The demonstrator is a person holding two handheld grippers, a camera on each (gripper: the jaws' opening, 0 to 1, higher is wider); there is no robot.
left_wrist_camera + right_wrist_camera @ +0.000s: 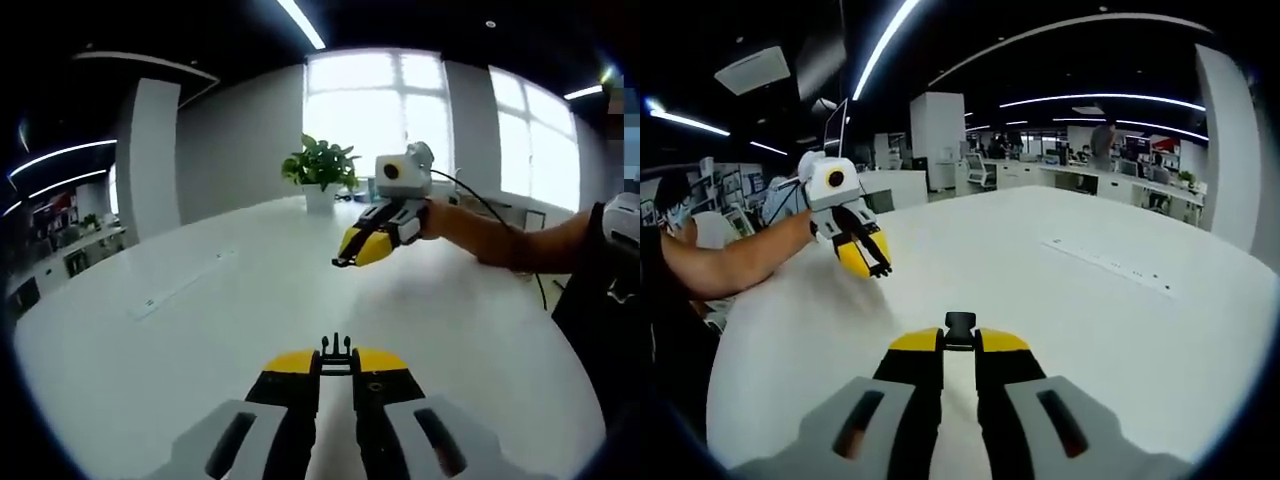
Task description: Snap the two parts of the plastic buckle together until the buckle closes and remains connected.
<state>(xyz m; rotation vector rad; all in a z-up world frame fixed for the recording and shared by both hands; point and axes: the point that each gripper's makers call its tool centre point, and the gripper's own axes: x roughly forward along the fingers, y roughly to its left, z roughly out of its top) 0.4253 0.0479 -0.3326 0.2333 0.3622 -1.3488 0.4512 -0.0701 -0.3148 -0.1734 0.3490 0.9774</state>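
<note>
The left gripper (336, 362) pinches the pronged buckle part (336, 353) between its jaws, above the white table (200, 330). The right gripper (959, 343) pinches the socket buckle part (960, 328) likewise. The two parts are well apart. A potted plant (320, 170) stands at the table's far edge.

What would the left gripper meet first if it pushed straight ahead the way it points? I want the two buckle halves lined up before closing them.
Ahead of the left gripper, shut on the pronged buckle half, lies bare white table. The right gripper sits higher and rightward, seemingly off that line, though depth is unclear.
</note>
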